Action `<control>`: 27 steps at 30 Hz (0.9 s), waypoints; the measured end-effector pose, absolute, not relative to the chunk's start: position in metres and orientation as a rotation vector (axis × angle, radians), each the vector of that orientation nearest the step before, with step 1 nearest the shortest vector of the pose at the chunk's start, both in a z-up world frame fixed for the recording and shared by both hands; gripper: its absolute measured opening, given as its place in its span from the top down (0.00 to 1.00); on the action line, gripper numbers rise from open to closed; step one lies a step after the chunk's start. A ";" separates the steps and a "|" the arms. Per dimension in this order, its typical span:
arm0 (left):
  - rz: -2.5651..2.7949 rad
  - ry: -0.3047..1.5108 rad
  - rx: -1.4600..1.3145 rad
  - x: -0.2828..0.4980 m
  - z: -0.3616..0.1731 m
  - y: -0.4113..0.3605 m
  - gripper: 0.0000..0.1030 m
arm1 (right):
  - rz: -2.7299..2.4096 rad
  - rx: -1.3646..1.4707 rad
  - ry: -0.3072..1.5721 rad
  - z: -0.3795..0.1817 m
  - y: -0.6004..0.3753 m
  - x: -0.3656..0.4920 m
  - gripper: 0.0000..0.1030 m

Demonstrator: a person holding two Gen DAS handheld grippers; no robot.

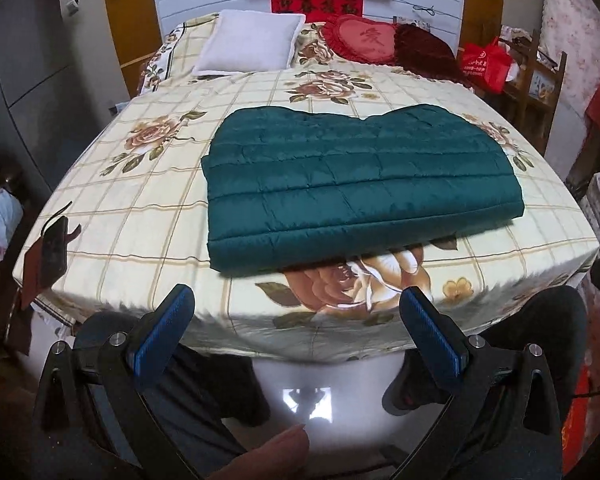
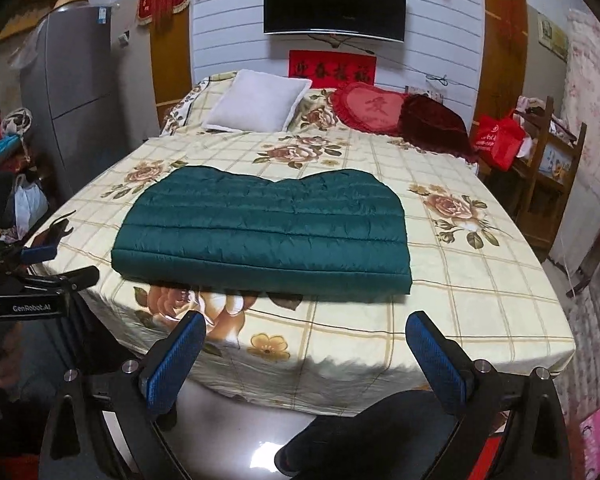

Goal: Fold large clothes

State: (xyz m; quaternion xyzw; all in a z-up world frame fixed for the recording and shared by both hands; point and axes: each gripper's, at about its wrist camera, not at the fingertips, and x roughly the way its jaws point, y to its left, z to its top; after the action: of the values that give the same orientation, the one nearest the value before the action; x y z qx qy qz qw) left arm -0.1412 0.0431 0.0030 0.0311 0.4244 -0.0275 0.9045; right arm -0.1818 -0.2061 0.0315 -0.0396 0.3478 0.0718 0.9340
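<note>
Dark green quilted padded garment [image 1: 356, 184] lies folded on the floral bedsheet [image 1: 140, 216] — apparently finished, both grippers [image 1: 296, 320] [image 2: 306, 344] spread, empty, clear.

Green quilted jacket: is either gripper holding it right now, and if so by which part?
Nothing is held. The left gripper and right gripper are both open and empty, short of the folded green jacket on the bed.
</note>
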 end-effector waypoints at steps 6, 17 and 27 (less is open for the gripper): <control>-0.076 0.879 0.076 -0.144 0.003 0.036 0.00 | 0.159 -0.088 0.708 0.034 -0.204 -0.184 0.04; -0.062 0.883 0.068 -0.141 0.001 0.038 0.00 | 0.169 -0.069 0.693 0.036 -0.204 -0.186 0.04; -0.066 0.892 0.063 -0.140 -0.001 0.039 0.00 | 0.167 -0.079 0.698 0.036 -0.202 -0.186 0.04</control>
State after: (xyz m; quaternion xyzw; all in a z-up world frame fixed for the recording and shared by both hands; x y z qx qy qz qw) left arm -0.1403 0.0385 -0.0007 0.0303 0.4313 -0.0317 0.9011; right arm -0.1861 -0.2021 0.0357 -0.0388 0.3416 0.0816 0.9355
